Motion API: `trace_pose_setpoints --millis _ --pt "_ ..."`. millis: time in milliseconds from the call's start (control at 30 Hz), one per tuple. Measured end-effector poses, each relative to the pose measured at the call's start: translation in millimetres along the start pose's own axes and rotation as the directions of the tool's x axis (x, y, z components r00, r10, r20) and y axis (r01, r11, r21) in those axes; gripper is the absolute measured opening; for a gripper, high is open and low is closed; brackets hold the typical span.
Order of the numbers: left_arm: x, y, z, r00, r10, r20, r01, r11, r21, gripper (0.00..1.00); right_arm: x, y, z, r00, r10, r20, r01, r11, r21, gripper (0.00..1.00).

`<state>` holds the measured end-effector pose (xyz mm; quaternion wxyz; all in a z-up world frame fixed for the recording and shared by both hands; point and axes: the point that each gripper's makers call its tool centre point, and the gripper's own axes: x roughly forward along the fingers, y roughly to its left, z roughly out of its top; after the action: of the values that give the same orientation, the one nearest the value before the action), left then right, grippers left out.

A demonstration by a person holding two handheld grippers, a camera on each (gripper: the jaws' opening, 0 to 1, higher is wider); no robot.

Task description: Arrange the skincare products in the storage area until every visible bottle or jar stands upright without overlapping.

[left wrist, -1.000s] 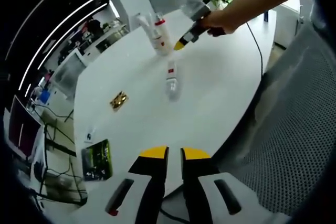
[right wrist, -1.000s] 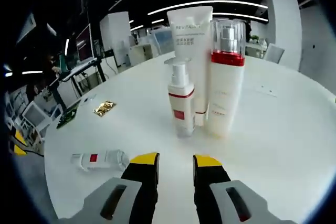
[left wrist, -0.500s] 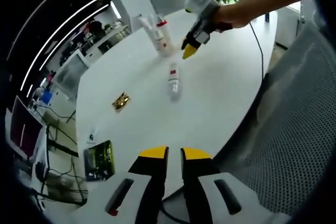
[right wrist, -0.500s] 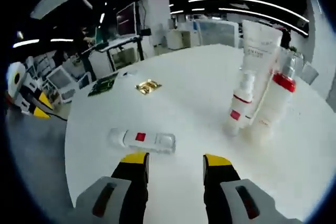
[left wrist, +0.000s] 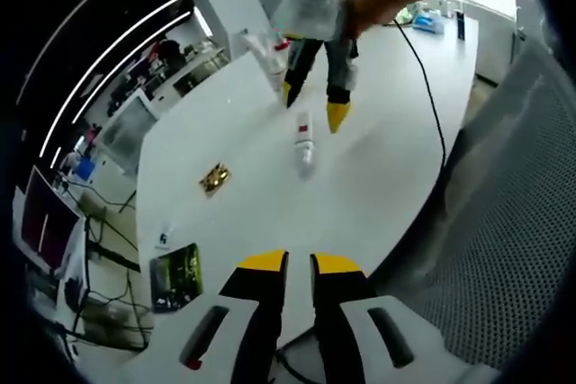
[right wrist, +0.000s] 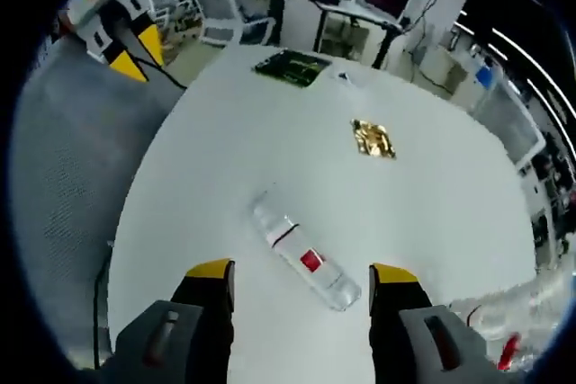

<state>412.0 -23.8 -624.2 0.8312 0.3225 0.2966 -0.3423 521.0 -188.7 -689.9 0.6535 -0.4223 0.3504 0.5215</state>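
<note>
A clear plastic bottle with a red label point(right wrist: 304, 258) lies flat on the white round table point(right wrist: 225, 159), between the spread, empty jaws of the right gripper point(right wrist: 302, 272). The left gripper point(left wrist: 298, 263), jaws nearly closed and empty, hovers at the table's edge.

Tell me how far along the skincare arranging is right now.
Done: a cluster of bottles stands upright on the white table. In hand: the right gripper, jaws open, hangs over the fallen clear bottle. Left: grip it and stand it up apart from the others. The left gripper is nearly shut and holds nothing.
</note>
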Motion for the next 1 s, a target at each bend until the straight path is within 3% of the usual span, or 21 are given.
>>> trace_pose_setpoints --millis 100,200,333,533,667,767,833,900,1000 --pt "-0.2 0.3 0.1 1.000 0.001 0.001 -0.001 1.000 0.001 0.16 7.5 -1.4 -5.6 0.993 0.014 -0.119 -0.037 0.980 -0.193 0.60" --pt "-1.0 0.6 1.1 1.000 0.005 0.008 -0.005 1.000 0.001 0.15 13.4 -4.7 -3.7 0.986 0.023 -0.166 -0.064 0.966 -0.251 0.61" --pt "-1.7 0.3 2.4 1.000 0.005 0.014 -0.005 1.000 0.002 0.15 20.2 -10.2 9.7 0.986 0.045 -0.158 -0.083 0.966 -0.244 0.59" --pt "-2.4 0.1 4.1 1.000 0.003 0.024 -0.003 1.000 0.004 0.15 29.5 -10.0 3.6 0.970 0.089 -0.226 -0.146 0.957 -0.249 0.56" --pt "-3.2 -1.1 6.0 0.999 -0.001 0.035 0.001 1.000 0.008 0.15 35.1 -2.5 -0.3 0.958 0.130 -0.257 -0.186 0.960 -0.208 0.47" --pt "-3.0 -1.9 6.2 0.999 -0.005 0.035 0.004 1.000 0.014 0.14 34.6 4.3 -4.1 0.946 0.116 -0.302 -0.162 0.978 -0.129 0.42" --pt "-3.1 -2.8 6.4 0.999 -0.005 0.035 0.004 1.000 0.029 0.13 35.5 12.4 4.4 0.957 0.123 -0.264 -0.174 0.968 -0.181 0.41" --pt "-3.4 -3.8 8.3 0.999 -0.010 0.043 0.009 1.000 0.029 0.13 33.3 20.6 5.8 0.953 0.135 -0.270 -0.192 0.962 -0.195 0.41" --pt "-3.0 -7.0 9.4 0.999 -0.025 0.048 0.024 0.999 0.032 0.13 27.1 14.0 5.4 0.949 0.088 -0.303 -0.155 0.966 -0.204 0.41"
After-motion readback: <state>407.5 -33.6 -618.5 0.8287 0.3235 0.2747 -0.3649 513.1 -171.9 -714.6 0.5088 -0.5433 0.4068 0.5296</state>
